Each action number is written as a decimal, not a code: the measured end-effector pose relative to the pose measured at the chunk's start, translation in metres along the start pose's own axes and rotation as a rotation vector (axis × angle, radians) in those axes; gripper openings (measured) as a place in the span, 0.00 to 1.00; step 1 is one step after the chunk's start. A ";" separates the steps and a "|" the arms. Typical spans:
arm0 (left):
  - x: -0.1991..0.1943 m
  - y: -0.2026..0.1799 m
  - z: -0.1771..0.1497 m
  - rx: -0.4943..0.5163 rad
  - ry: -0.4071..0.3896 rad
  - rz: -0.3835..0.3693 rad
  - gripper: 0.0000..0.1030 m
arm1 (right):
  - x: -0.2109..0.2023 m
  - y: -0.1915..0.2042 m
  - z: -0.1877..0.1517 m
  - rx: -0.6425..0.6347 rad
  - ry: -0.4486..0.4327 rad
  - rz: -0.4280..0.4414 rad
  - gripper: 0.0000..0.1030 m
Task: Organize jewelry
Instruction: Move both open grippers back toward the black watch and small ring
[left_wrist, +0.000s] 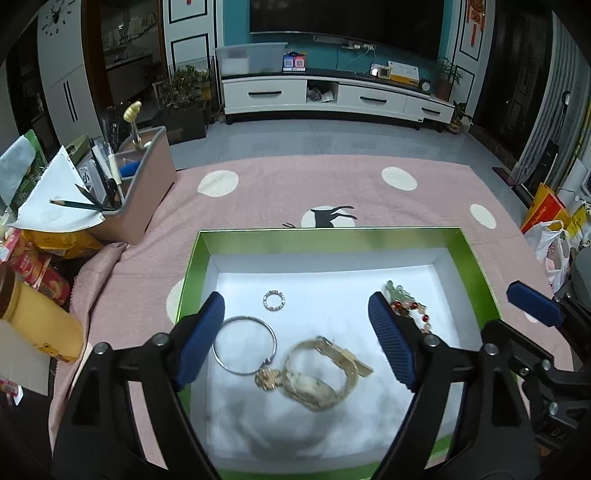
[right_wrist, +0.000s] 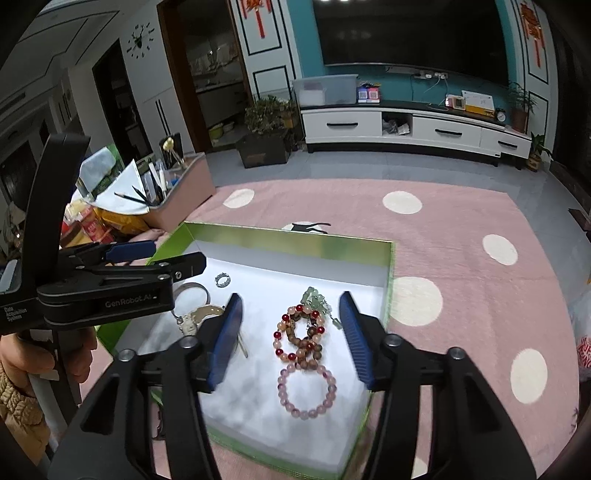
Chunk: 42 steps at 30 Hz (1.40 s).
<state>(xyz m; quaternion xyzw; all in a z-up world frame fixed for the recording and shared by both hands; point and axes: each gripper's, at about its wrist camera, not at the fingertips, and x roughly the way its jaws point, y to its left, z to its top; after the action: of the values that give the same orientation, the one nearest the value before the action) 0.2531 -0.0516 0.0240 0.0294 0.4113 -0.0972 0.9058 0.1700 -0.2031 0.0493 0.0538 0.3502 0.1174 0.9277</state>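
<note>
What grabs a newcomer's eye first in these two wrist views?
The shallow green-walled box with a white lining, sitting on a pink rug with cream dots, stands out first. Inside it, a plain silver bangle and a gold wristwatch lie at the left; a pale purple bead bracelet and red-and-brown bead strands lie at the right. Both blue-padded claws, left and right, hang open above them, holding nothing.

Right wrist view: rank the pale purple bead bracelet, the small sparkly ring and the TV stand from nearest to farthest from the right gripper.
1. Pale purple bead bracelet: in the green box, between the right gripper's open fingers.
2. Small sparkly ring: deeper in the box, toward its far left.
3. TV stand: across the room, against the far wall.
</note>
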 end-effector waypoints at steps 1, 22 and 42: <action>-0.004 -0.001 -0.001 0.001 -0.006 0.003 0.84 | -0.007 0.000 -0.002 0.003 -0.008 0.002 0.63; -0.119 -0.019 -0.053 0.045 -0.129 -0.007 0.98 | -0.110 0.018 -0.038 0.023 -0.083 0.008 0.87; -0.139 0.006 -0.138 -0.042 -0.028 -0.027 0.98 | -0.117 0.039 -0.084 0.018 0.001 0.026 0.87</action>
<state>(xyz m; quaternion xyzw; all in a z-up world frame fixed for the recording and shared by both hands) 0.0632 -0.0062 0.0372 0.0032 0.4011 -0.1011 0.9104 0.0222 -0.1942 0.0685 0.0666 0.3509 0.1264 0.9254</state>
